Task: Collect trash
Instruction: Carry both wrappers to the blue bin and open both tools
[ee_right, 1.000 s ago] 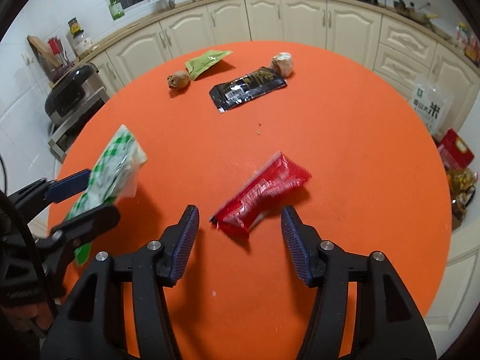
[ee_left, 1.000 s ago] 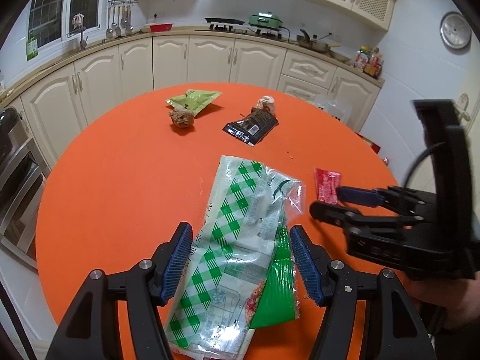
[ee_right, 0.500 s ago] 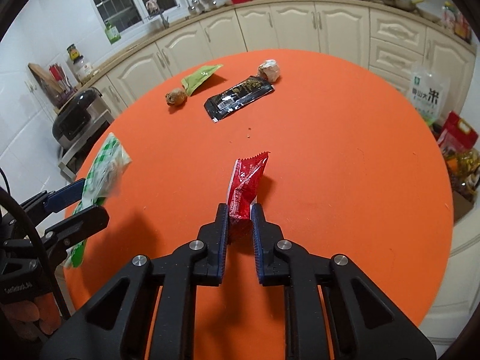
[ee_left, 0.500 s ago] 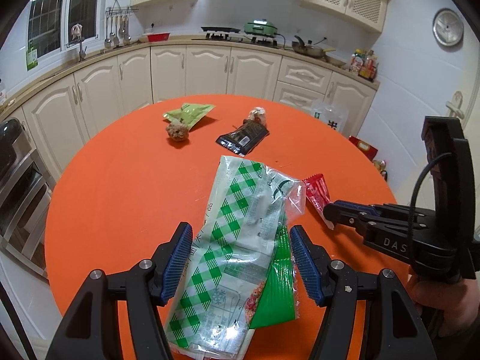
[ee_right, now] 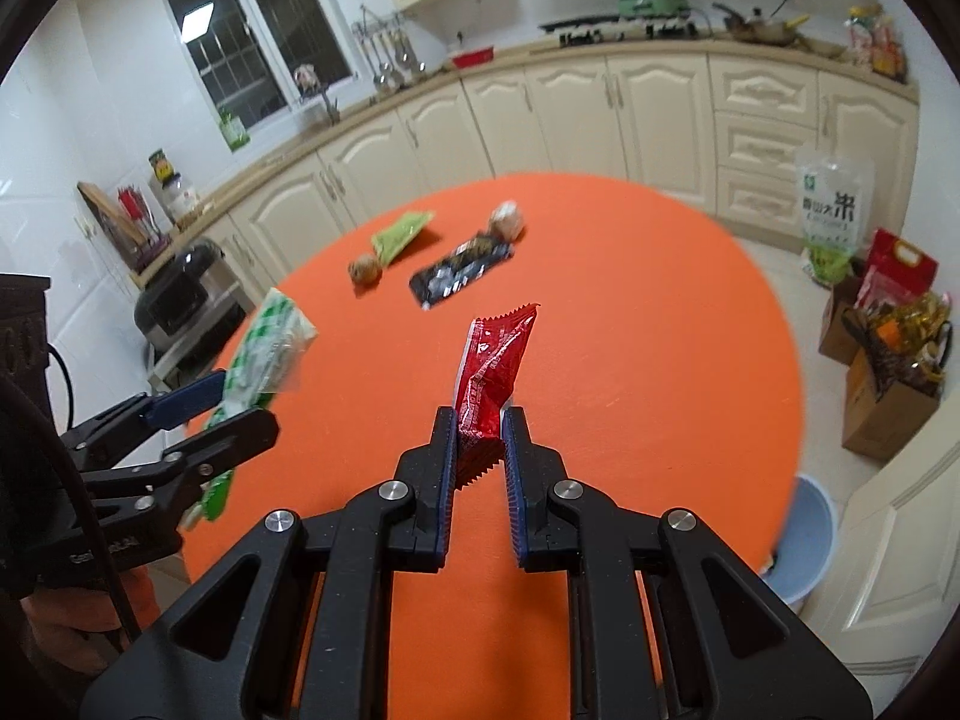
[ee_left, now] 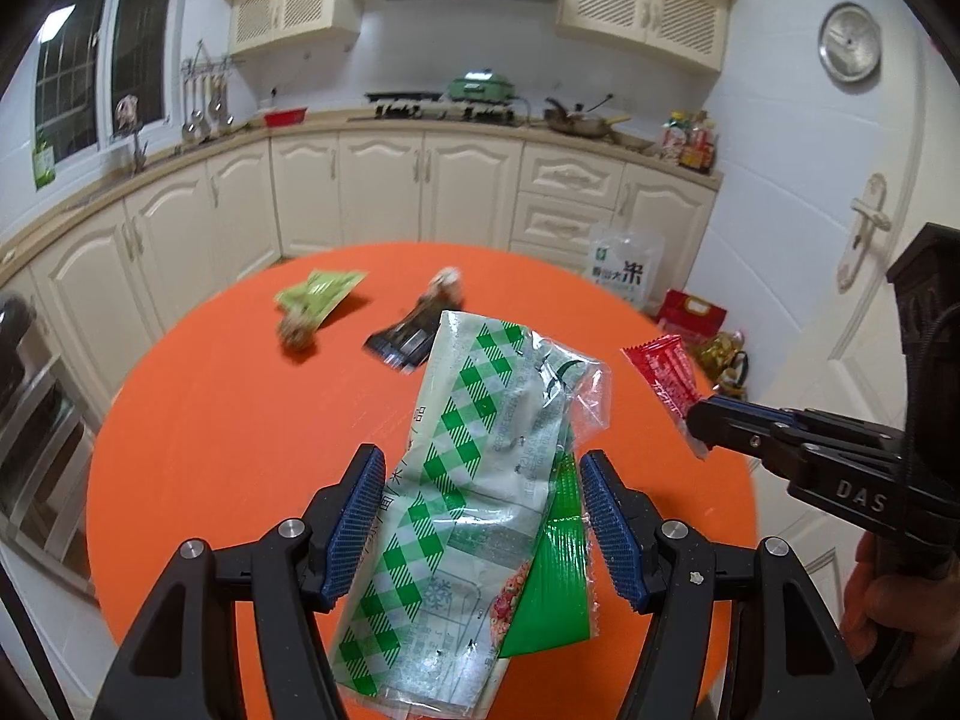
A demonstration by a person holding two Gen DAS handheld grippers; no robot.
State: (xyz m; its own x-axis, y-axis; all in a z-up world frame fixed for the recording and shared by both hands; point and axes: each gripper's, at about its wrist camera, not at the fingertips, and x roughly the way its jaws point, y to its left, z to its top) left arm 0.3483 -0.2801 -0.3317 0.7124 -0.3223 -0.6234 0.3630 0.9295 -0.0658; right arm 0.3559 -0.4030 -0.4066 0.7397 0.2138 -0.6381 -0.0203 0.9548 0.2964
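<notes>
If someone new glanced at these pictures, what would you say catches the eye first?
Probably the round orange table filling both views, against the cream kitchen cabinets. Next, the right gripper, shut on a red wrapper that stands up from its jaws, and the left gripper, holding a green-checked bag above the table. At the far side lie a green packet, a black wrapper and two crumpled scraps.

On the round table (ee_right: pixel 660 360), the flat wrapper (ee_right: pixel 461 273) lies at the far side; a crumpled ball (ee_right: pixel 507 221) sits behind it, a pouch (ee_right: pixel 401 236) and small lump (ee_right: pixel 365 269) to its left.
</notes>
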